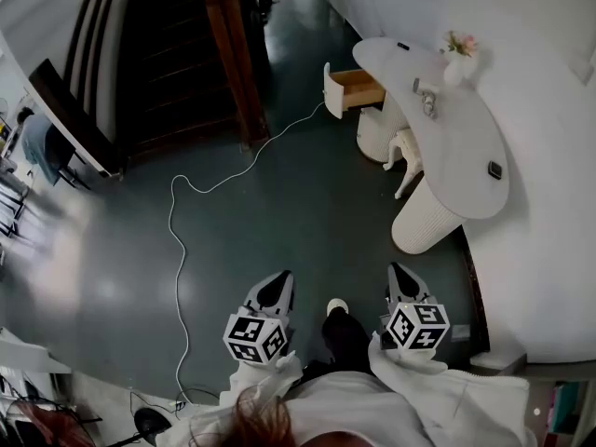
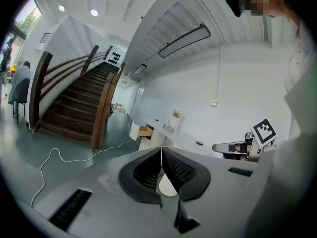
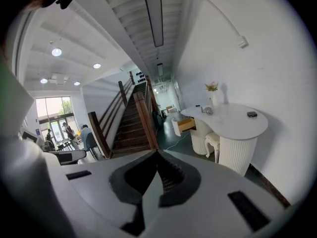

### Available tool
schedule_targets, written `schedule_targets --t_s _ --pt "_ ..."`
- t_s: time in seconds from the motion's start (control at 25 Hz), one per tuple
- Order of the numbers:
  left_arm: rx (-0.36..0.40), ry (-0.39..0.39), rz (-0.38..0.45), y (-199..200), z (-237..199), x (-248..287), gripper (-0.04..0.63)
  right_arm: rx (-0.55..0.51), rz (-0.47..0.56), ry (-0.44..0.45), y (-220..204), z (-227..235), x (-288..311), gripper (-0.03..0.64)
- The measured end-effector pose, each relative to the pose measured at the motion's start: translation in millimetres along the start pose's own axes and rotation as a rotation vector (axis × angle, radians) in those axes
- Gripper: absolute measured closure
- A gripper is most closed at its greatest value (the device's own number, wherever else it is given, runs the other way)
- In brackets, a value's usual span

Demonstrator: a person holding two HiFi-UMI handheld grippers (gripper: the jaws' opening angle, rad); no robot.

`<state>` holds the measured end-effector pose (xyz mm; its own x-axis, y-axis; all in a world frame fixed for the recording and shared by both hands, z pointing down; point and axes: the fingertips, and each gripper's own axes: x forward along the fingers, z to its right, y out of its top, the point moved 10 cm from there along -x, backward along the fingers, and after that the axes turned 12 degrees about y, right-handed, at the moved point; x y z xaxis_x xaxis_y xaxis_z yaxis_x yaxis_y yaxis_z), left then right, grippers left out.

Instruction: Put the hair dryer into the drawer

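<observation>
Closest of all is the person's white top (image 1: 372,408). Just past it are the left gripper (image 1: 277,289) and the right gripper (image 1: 402,282). Both have their jaws pressed tight together, with nothing in them.

Far off on the right is a white curvy desk (image 1: 470,142). A small grey thing lies on top of it, near a flower vase (image 1: 458,63). It is too tiny to be sure, but I think it is the hair dryer (image 1: 426,101). Just left of it, a drawer (image 1: 358,88) sticks out of the desk's far end, already open.

A hair dryer is likely hard, smooth and not very heavy. Its round body could slip, so the handle looks like the best place to pinch. If it has a cord, that would be floppy and could drag behind.
</observation>
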<state>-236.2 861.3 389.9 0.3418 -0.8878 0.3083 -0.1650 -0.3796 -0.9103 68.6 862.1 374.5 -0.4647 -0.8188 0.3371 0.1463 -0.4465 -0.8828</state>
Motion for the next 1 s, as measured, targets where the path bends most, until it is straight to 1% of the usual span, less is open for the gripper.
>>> schedule_targets --t_s 0.28,0.64,0.8,1.0 --pt "-0.012 0.007 0.001 24 -1 73 0.578 -0.010 -0.005 0.009 39 44 53 0.568" --pt "-0.007 0.018 -0.011 43 7 149 0.578 0.017 -0.014 0.018 69 100 103 0.568" --pt "-0.002 0.021 -0.005 49 11 172 0.578 0.025 -0.016 0.022 79 120 118 0.568" --pt "-0.006 0.035 0.000 48 14 181 0.578 0.030 -0.023 0.040 79 130 129 0.568"
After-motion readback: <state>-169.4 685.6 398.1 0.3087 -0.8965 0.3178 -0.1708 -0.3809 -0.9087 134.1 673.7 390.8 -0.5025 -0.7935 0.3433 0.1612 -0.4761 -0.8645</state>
